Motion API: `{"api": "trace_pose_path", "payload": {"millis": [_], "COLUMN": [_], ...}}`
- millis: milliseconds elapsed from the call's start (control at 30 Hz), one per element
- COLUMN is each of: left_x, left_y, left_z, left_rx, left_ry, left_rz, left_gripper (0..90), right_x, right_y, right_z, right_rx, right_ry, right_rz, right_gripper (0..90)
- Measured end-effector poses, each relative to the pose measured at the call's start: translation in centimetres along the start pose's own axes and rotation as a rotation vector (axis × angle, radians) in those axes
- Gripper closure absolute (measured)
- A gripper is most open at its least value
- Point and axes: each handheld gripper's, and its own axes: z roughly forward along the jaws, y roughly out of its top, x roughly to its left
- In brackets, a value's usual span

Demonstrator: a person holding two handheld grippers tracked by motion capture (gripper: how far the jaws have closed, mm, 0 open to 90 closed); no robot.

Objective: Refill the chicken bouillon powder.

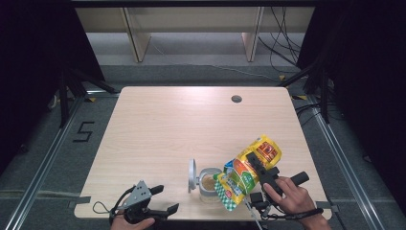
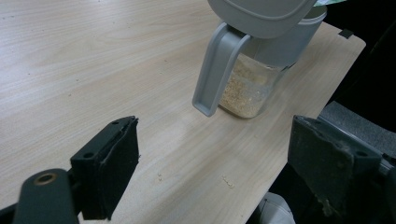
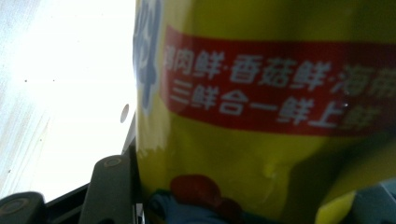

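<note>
Yellow packet (image 1: 251, 167) tilted over open jar (image 1: 209, 184) — mouth hidden — in right tool (image 1: 261, 173).

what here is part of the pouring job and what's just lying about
In the job:
- yellow bag, tipped over the jar, in the right gripper
- open glass jar, lid flipped up

Lying about:
- spilled crumbs on the table
- left gripper, open

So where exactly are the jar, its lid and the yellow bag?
jar (image 2: 245, 91): left gripper view, on its clear wall over the grains.
lid (image 1: 192, 175): high view, on the flipped-open grey disc.
bag (image 1: 249, 170): high view, on its printed front.
</note>
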Motion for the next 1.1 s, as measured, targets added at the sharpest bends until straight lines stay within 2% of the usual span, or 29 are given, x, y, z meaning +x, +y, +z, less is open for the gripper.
{"api": "trace_pose_path", "payload": {"millis": [67,100,133,167,200,267,300,367,400,433,467,500,533,600,633,667,700,733,800,833,1000,1033,1067,1100], "left_x": [0.17,0.2,0.11,0.09,0.08,0.1,0.03,0.18,0.22,0.1,0.09,0.07,0.21,-0.01,-0.06,0.02,0.04,-0.01,-0.03,0.1,0.11,0.0,0.11,0.11], "left_y": [0.07,0.1,0.05,0.04,0.02,0.04,0.02,0.08,0.1,0.05,0.04,0.04,0.09,0.01,-0.02,0.02,0.01,-0.01,-0.02,0.03,0.03,0.0,0.02,0.02], "left_z": [-0.1,-0.1,-0.09,-0.08,-0.07,-0.08,-0.04,-0.09,-0.09,-0.08,-0.08,-0.1,-0.08,-0.01,0.04,-0.07,-0.05,0.01,0.03,-0.15,-0.1,0.01,-0.13,-0.13], "left_rx": [0.017,0.017,0.018,0.019,0.017,0.018,0.005,0.017,0.018,0.018,0.019,0.018,0.017,0.005,0.0,0.023,0.021,0.003,0.001,0.032,0.027,0.004,0.03,0.03], "left_ry": [-0.007,-0.007,-0.002,0.0,-0.002,-0.001,-0.001,-0.007,-0.008,-0.003,-0.001,-0.002,-0.008,-0.004,-0.005,0.004,0.002,-0.004,-0.004,0.008,0.0,-0.004,0.005,0.005], "left_rz": [0.044,0.047,0.026,0.021,0.021,0.021,0.005,0.045,0.05,0.025,0.021,0.026,0.049,0.002,-0.003,0.022,0.022,0.001,-0.001,0.03,0.028,0.002,0.027,0.027], "left_gripper": [15.9,15.9,16.0,16.0,16.0,16.0,16.0,16.0,15.9,16.0,16.0,15.9,16.0,16.0,16.0,16.0,16.0,16.0,15.9,16.0,16.0,15.9,16.0,16.0], "right_x": [-0.02,0.11,-0.06,0.06,-0.08,-0.04,-0.09,-0.04,-0.08,-0.03,-0.02,-0.05,-0.15,-0.03,0.0,0.0,0.01,0.02,0.05,0.06,0.01,-0.01,-0.03,-0.03], "right_y": [-0.02,-0.06,-0.05,-0.06,-0.04,-0.05,-0.02,-0.01,0.01,-0.01,0.0,0.0,0.0,0.02,0.05,0.08,0.09,0.1,0.09,0.1,0.16,0.15,0.14,0.14], "right_z": [-0.02,-0.04,-0.01,-0.01,-0.01,-0.03,0.0,-0.03,-0.08,-0.03,-0.02,-0.03,-0.05,-0.03,-0.04,-0.04,-0.03,-0.02,-0.02,-0.02,-0.04,-0.04,-0.04,-0.04], "right_rx": [-0.002,0.004,-0.004,0.001,-0.005,-0.001,-0.005,-0.003,0.003,-0.003,0.0,-0.001,0.0,0.004,0.005,0.001,0.0,0.0,0.002,0.001,-0.002,-0.001,0.0,0.0], "right_ry": [-0.003,0.01,-0.007,-0.001,-0.008,0.005,-0.008,0.001,0.011,0.002,-0.001,-0.006,0.003,-0.003,-0.004,-0.003,-0.003,0.0,-0.002,-0.004,-0.007,-0.008,-0.007,-0.007], "right_rz": [-0.003,0.009,-0.004,0.013,-0.005,0.0,-0.005,-0.007,-0.008,-0.005,-0.001,-0.004,-0.012,-0.004,-0.004,-0.002,0.0,-0.004,-0.001,-0.002,-0.005,-0.003,-0.004,-0.004], "right_gripper": [43.9,43.9,44.0,44.0,44.0,44.0,44.0,44.1,44.0,44.0,44.0,44.1,44.1,44.1,44.1,44.1,44.1,44.1,44.1,44.1,44.2,44.2,44.2,44.2]}}
